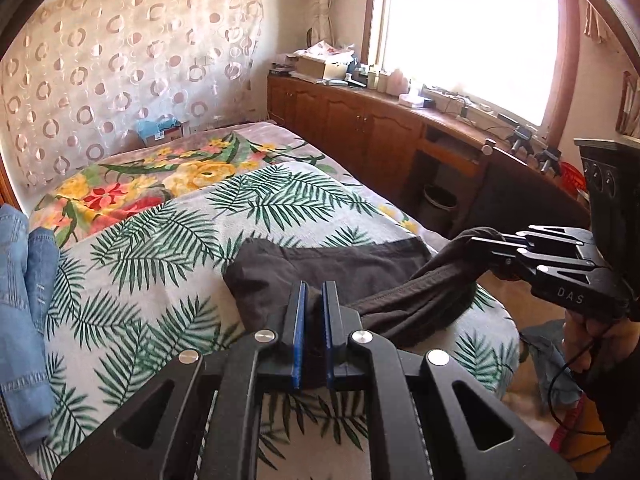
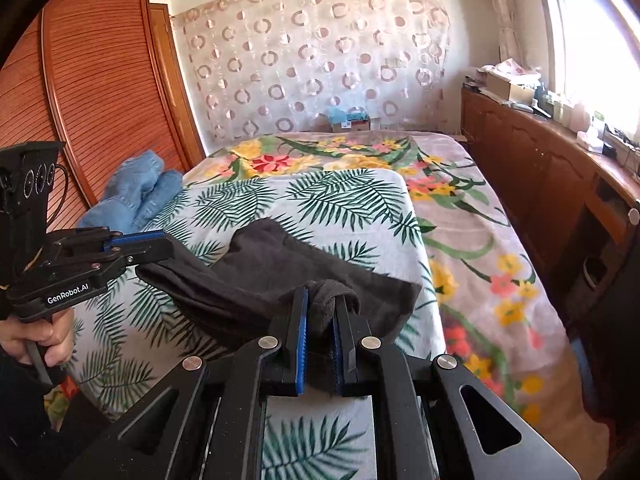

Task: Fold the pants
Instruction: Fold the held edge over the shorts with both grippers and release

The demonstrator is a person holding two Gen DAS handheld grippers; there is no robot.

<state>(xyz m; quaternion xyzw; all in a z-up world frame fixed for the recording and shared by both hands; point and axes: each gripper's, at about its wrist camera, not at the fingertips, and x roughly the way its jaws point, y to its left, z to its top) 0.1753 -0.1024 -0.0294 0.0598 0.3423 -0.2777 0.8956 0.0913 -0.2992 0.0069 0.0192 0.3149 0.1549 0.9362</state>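
Dark grey pants lie partly on the palm-leaf sheet of the bed and are lifted at the near edge. My left gripper is shut on the pants' near edge. It also shows in the right wrist view, pinching the cloth's left end. My right gripper is shut on a bunched fold of the pants. It also shows in the left wrist view, holding the cloth's right end above the bed's edge. The cloth hangs stretched between both grippers.
Folded blue jeans lie at the bed's left side, also in the right wrist view. A floral blanket covers the rest of the bed. A wooden cabinet with clutter runs along the window. A wardrobe stands left.
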